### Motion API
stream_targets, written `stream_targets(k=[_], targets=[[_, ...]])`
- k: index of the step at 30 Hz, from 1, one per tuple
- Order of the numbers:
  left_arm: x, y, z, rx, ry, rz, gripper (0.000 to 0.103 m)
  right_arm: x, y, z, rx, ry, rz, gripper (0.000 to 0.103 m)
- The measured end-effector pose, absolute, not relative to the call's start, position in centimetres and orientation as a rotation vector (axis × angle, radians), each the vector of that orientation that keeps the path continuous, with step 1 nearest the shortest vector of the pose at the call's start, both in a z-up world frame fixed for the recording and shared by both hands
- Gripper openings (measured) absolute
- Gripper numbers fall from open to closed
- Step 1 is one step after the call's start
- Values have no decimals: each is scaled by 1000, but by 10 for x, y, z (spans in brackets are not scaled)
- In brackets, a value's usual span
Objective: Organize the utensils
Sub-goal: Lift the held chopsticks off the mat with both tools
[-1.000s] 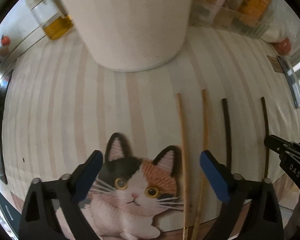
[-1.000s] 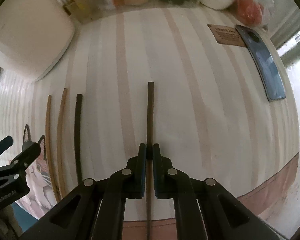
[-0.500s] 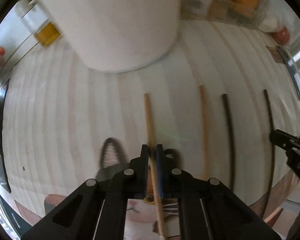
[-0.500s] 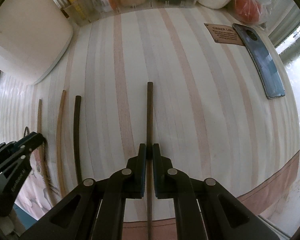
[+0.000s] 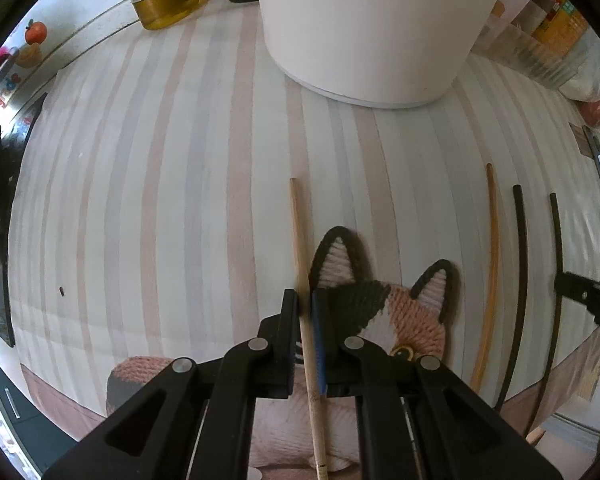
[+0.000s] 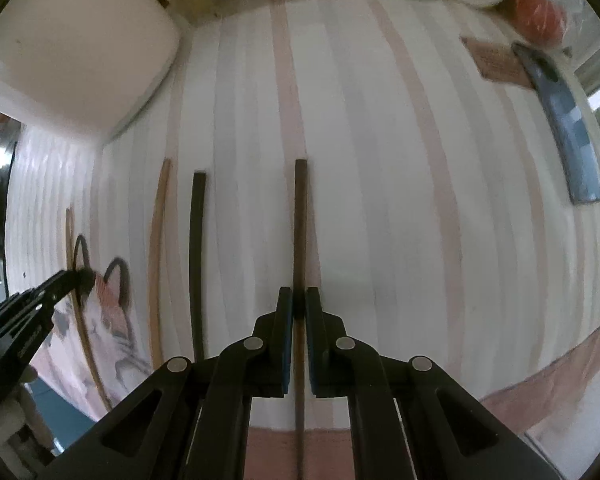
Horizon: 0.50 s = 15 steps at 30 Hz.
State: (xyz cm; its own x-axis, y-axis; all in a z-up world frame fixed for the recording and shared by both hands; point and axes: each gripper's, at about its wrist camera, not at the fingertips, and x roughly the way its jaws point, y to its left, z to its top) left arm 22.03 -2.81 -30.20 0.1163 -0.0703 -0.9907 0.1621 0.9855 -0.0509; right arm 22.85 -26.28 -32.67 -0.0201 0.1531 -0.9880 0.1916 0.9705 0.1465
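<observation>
1. The left gripper (image 5: 305,304) points down at the striped tablecloth (image 5: 160,200). Its two black fingers are squeezed tight on a light wooden chopstick (image 5: 300,240).
2. That chopstick runs up the cloth. It sits just beside the ear of a knitted cat coaster (image 5: 396,304), at the coaster's left edge.
3. The right gripper (image 6: 299,304) also points down. Its fingers are pinched tight on a dark brown chopstick (image 6: 300,220) that lies straight along the cloth.
4. Two more chopsticks lie between the two grippers. One is a second light wooden chopstick (image 6: 158,240). The other is a black chopstick (image 6: 197,248). They lie side by side and do not touch.
5. A big white tub (image 5: 380,28) stands at the far end of the cloth.
6. A glass jug with yellow oil (image 5: 164,0) stands far left of the tub.
7. A dark phone (image 6: 564,128) lies far off to the right, with a small brown card (image 6: 496,62) next to it.
</observation>
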Motion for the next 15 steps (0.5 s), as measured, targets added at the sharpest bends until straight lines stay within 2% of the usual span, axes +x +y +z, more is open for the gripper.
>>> stream_targets(k=[6,15], targets=[[223,-8,-305,43,1453,-155,5,225,-248,-324,171,1585,-37,7],[249,9,-309,2,1481,-165,7,236,-259,-321,235,1567,-75,6]])
